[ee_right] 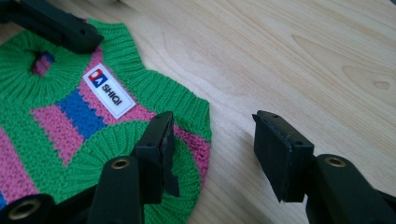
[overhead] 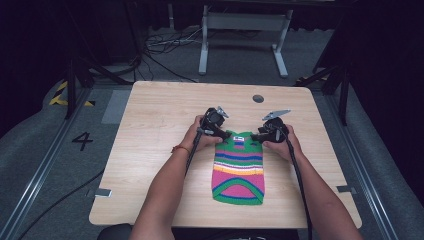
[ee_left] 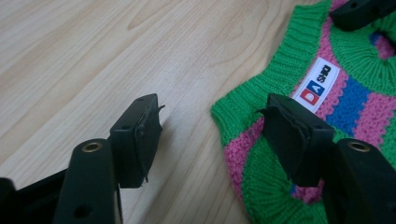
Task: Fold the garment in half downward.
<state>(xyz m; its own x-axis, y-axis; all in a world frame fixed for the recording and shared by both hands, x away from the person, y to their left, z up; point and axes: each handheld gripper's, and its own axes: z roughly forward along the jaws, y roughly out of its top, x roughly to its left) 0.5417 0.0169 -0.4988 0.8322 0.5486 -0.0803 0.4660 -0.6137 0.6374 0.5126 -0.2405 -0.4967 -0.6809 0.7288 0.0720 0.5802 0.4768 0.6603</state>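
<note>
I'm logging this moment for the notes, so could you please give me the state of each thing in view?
Knitted sweater: flat on the table, unfolded, collar end away from the person.
Label: facing up.
Left tool: open, astride the sweater's shoulder corner.
Right tool: open, astride the opposite corner.

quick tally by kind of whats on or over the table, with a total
knitted sweater: 1
sewn-in label: 1
grippers: 2, left gripper and right gripper, both open
table hole: 1
total: 5
</note>
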